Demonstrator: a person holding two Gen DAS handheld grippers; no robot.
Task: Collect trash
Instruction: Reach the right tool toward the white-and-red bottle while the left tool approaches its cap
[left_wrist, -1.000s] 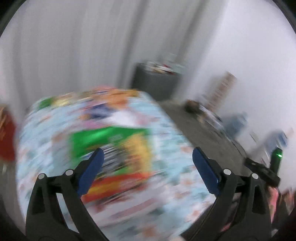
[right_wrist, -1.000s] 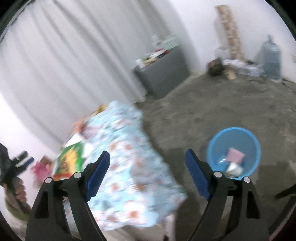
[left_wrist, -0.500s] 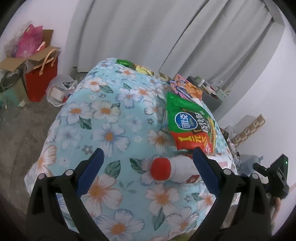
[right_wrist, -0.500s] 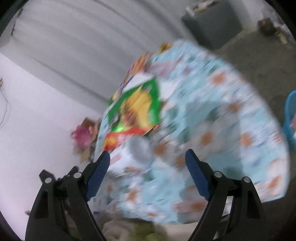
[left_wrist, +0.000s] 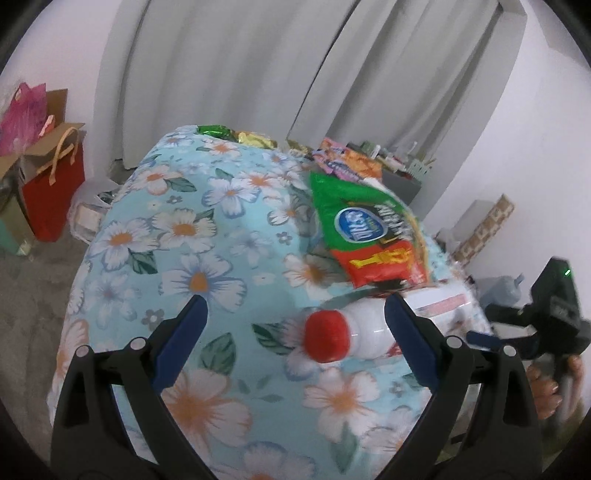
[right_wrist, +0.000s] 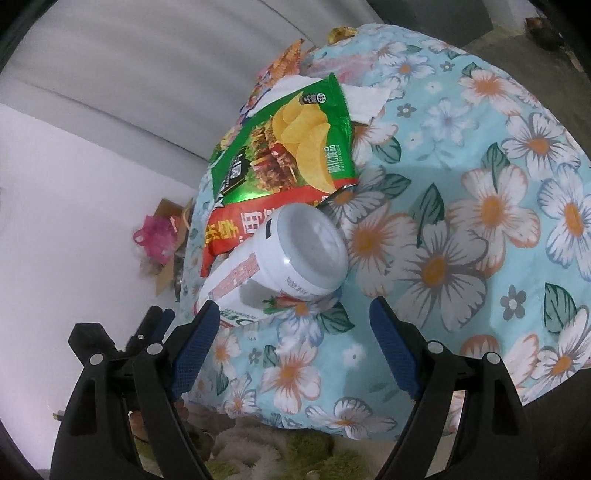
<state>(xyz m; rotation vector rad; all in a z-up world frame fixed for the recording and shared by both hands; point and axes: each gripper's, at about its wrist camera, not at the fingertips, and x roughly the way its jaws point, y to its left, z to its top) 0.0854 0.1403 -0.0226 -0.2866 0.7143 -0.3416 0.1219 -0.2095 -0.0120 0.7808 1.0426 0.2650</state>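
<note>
White curtains back a table (left_wrist: 177, 229) draped in blue daisy-print cloth, where a white plastic bottle with a red cap (right_wrist: 280, 266) lies on its side just ahead of the right gripper (right_wrist: 291, 332), base toward its wide-open, empty jaws, cap toward the equally open left gripper (left_wrist: 295, 325).

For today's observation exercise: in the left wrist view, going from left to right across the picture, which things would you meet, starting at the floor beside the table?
Red paper bag → white plastic bag on the floor → flowered tablecloth → green chip bag → right gripper, held in a hand.
</note>
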